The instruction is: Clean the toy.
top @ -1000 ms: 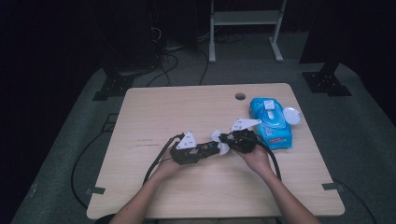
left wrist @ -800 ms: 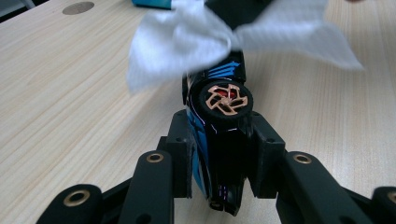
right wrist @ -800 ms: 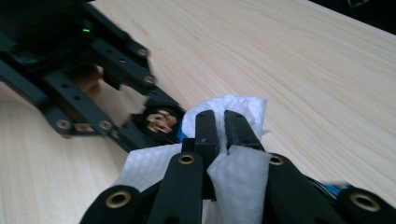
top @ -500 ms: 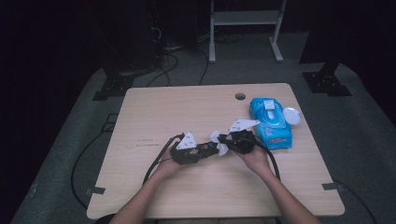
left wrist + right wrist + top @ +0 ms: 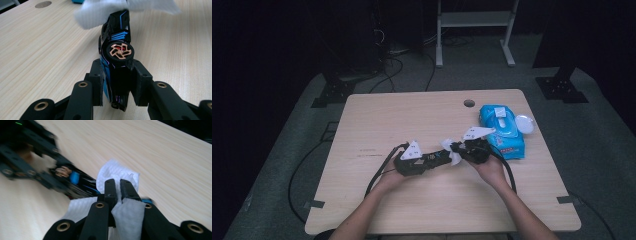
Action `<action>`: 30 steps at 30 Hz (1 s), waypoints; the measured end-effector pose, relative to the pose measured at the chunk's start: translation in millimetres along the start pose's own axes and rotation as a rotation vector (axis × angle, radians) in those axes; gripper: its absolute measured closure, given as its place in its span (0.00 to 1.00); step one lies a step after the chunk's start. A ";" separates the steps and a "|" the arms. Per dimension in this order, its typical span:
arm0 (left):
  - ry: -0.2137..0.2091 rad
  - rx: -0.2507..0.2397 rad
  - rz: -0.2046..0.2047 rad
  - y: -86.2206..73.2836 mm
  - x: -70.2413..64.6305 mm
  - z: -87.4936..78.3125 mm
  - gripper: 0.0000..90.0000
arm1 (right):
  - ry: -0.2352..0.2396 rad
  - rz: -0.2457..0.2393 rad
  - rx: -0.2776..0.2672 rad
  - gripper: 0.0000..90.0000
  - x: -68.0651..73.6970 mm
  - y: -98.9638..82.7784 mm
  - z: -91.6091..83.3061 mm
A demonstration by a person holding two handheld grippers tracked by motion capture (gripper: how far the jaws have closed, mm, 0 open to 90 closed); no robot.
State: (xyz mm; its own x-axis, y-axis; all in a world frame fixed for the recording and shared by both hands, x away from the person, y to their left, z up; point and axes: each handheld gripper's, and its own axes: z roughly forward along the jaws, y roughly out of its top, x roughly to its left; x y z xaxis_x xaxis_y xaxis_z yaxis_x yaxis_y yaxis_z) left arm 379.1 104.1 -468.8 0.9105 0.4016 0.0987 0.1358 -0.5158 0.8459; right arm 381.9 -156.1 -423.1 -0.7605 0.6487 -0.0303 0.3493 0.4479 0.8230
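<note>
A black and blue toy car (image 5: 117,50) with a copper-spoked wheel lies sideways between the pads of my left gripper (image 5: 117,82), which is shut on it just above the wooden table (image 5: 37,50). My right gripper (image 5: 118,187) is shut on a white wipe (image 5: 112,173) and presses it against the far end of the car (image 5: 77,185). In the high view the left gripper (image 5: 437,159) and right gripper (image 5: 455,150) meet tip to tip at the table's middle, with the wipe (image 5: 451,154) between them. The wipe (image 5: 100,12) covers the car's far end.
A blue pack of wipes (image 5: 502,132) lies at the table's right, with a round white lid (image 5: 524,122) beside it. A cable hole (image 5: 469,103) sits near the far edge. Cables trail from both grippers toward the front. A white stand (image 5: 472,20) is on the floor beyond.
</note>
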 end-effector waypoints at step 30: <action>0.000 0.003 -0.007 0.0 1.4 -0.3 0.74 | -0.033 0.043 -0.006 0.93 -10.0 -6.8 -5.8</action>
State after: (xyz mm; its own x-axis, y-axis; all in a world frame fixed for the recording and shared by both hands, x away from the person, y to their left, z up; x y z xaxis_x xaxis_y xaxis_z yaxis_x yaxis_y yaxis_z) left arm 380.2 104.9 -468.5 0.9096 0.4050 0.0928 0.1430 -0.5150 0.8452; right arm 384.0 -169.2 -425.1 -0.7266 0.6869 -0.0132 0.3776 0.4153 0.8276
